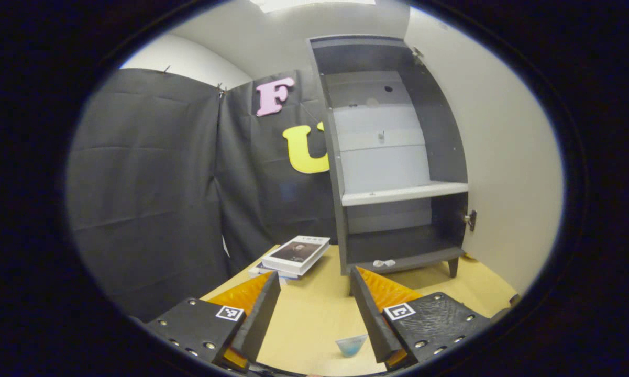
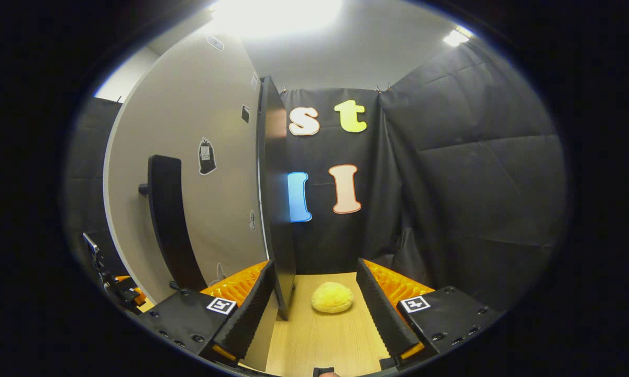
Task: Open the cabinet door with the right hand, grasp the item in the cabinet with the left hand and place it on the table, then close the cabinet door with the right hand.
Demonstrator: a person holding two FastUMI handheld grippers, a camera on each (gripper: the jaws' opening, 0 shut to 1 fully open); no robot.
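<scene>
With its jaws spread wide and nothing gripped, the left gripper (image 1: 314, 314) is held over the table (image 1: 314, 309); a small blue cup (image 1: 351, 345) is seen between its fingers. At 1 o'clock the cabinet (image 1: 398, 157) stands open. The right gripper (image 2: 314, 309) is wide open too, the cabinet door (image 2: 276, 209) edge at its left finger, a yellow bun-like item (image 2: 332, 297) on the table ahead.

A recording booth: black cloth walls (image 1: 146, 183) around a wooden table (image 1: 314, 314) holding a small cabinet (image 1: 398, 157)

Bright overhead glare, strong fisheye edge distortion
</scene>
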